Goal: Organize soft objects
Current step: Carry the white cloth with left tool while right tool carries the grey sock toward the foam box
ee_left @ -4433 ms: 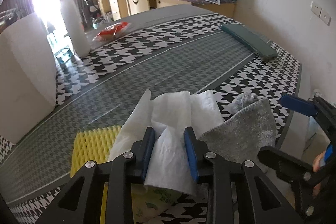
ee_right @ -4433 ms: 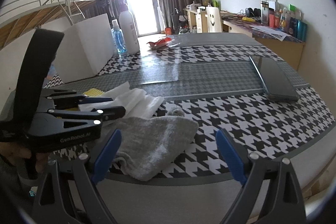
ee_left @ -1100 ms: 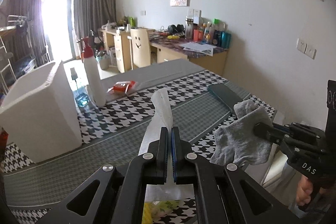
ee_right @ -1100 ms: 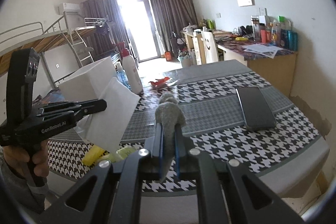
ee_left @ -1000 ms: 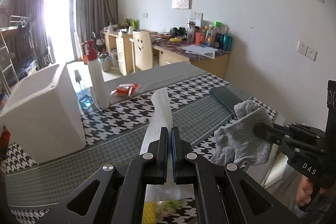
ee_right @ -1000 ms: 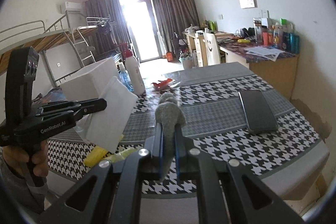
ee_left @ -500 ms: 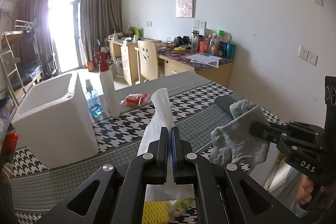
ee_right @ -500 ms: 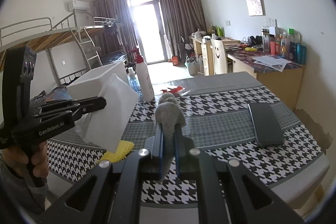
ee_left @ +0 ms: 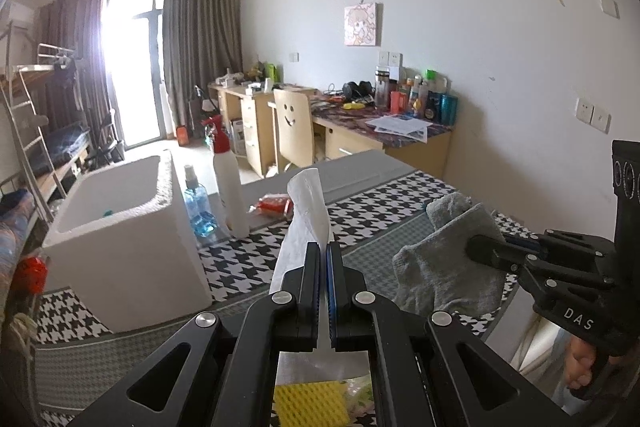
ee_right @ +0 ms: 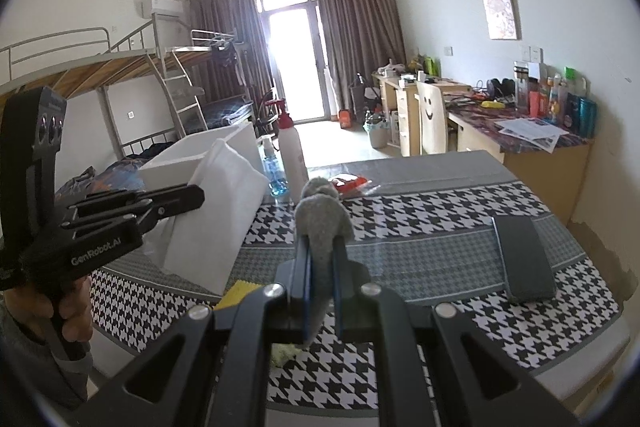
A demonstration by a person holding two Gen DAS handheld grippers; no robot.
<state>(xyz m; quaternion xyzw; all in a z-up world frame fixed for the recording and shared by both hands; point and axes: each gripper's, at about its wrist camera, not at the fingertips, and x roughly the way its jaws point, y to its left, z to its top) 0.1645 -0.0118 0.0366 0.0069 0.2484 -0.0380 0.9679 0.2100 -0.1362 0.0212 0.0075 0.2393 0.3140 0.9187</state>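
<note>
Left view: my left gripper (ee_left: pixel 323 263) clamps tissue (ee_left: pixel 307 223) above table (ee_left: pixel 372 199); box (ee_left: pixel 120 231) just left. Right view: right gripper (ee_right: pixel 320 279) pinches sock (ee_right: pixel 322 223) aloft. Carrying step, I judge; next, swing both over box, release.

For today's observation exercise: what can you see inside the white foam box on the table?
The white foam box is open-topped. The left wrist view shows pale inner walls and one small teal speck by the near wall. The near wall hides most of its floor, so other contents cannot be ruled out.
</note>
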